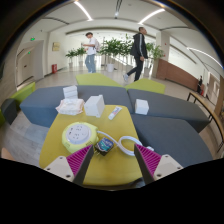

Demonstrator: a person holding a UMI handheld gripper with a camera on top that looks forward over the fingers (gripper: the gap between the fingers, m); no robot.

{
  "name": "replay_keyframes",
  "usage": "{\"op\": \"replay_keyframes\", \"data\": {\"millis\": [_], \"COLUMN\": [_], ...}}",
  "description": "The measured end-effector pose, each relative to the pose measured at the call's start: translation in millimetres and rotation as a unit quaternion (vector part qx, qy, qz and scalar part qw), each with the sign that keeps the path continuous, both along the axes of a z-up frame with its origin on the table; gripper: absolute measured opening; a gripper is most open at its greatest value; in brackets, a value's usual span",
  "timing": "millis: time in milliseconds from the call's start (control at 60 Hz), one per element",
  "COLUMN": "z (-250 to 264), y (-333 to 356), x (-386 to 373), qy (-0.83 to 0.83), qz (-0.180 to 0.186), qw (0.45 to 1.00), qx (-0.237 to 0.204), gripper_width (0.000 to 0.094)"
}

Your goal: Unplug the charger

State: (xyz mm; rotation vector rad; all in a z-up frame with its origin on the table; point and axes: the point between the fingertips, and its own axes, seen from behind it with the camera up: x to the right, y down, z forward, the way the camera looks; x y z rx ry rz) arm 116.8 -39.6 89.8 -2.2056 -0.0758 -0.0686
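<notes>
A yellow table (100, 125) lies ahead of me. On it, a round yellow-and-white device (76, 135) sits just ahead of my left finger. A small dark charger plug (104, 148) sits next to it, between and just beyond my fingertips. A white cable (127, 143) loops from the plug to the right. My gripper (110, 165) is open, with its pink pads (148, 160) wide apart, and it holds nothing.
White boxes (93, 105) and a stack of small items (70, 104) stand at the table's far end; another white box (141, 106) sits on the grey seat (170, 105). Two people (138, 55) walk in the hall beyond, by the plants.
</notes>
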Motion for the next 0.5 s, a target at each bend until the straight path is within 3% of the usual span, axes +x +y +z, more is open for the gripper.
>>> {"op": "replay_keyframes", "data": {"millis": [167, 350, 500], "z": [30.5, 41.4, 30.8], "y": [-52.6, -93.8, -105.5], "x": [-1.5, -24.4, -16.4], "qy": [-0.004, 0.011, 0.036], "qz": [-0.007, 0.021, 0.001], "qw": [1.000, 1.000, 0.999], "qx": [0.014, 0.018, 0.014], "gripper_width": [0.0846, 0.0850, 0.0849]}}
